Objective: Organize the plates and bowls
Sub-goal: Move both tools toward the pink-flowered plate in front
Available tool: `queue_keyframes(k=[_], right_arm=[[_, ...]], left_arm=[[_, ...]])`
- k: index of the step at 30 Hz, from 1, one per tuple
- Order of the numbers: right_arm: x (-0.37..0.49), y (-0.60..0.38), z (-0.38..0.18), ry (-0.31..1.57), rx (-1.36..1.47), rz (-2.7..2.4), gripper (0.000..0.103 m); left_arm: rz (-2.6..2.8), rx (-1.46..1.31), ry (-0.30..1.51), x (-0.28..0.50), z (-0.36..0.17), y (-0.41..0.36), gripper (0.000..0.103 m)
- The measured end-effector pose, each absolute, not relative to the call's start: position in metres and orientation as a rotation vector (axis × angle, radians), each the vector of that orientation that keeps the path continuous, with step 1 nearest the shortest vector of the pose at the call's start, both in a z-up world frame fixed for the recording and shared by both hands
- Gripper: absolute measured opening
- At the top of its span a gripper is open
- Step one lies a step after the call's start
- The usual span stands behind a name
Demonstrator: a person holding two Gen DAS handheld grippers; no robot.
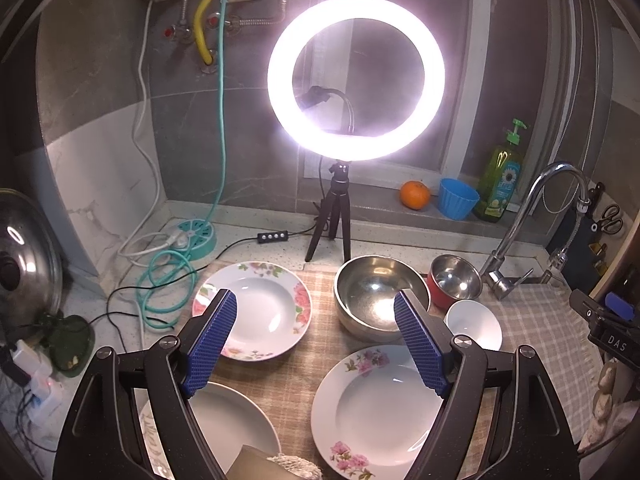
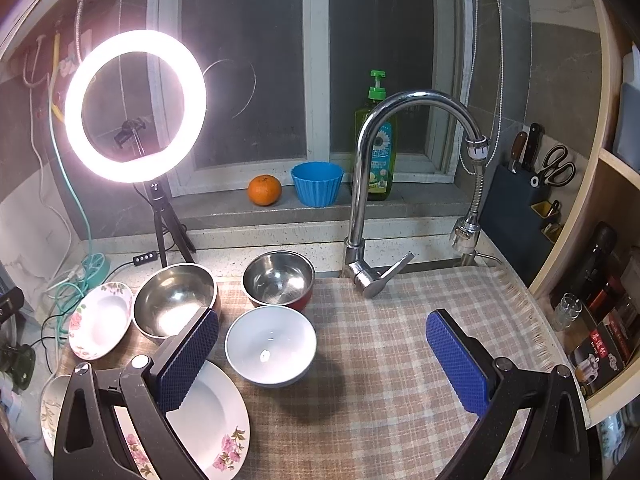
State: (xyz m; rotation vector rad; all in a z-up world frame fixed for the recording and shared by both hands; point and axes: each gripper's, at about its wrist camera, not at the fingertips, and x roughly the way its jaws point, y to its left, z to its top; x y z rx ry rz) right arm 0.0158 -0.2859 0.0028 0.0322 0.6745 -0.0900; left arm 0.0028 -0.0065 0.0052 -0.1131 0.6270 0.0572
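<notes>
Nothing is being held by the wide-open left gripper [image 1: 316, 340] or right gripper [image 2: 322, 360] (both empty), while the near floral plate [image 1: 380, 412], judged brittle and slick, is being best approached at its rim.

1. We read "DAS" in white letters on a black device [image 1: 614, 340] at the right edge of the left wrist view.
2. We see print on the soap bottle [image 2: 376, 152] label and on a red-and-black box [image 2: 600, 350], too small to read.
</notes>
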Motion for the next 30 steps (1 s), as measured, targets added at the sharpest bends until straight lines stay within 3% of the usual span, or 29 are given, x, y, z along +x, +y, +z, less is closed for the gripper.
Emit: queue_keyframes(k=[30], right_arm=[[0.020, -0.277, -0.011, 0.717, 0.010, -0.076, 0.103]], left_arm=[[0.054, -0.112, 0.693, 0.006, -0.010, -0.007, 0.081]])
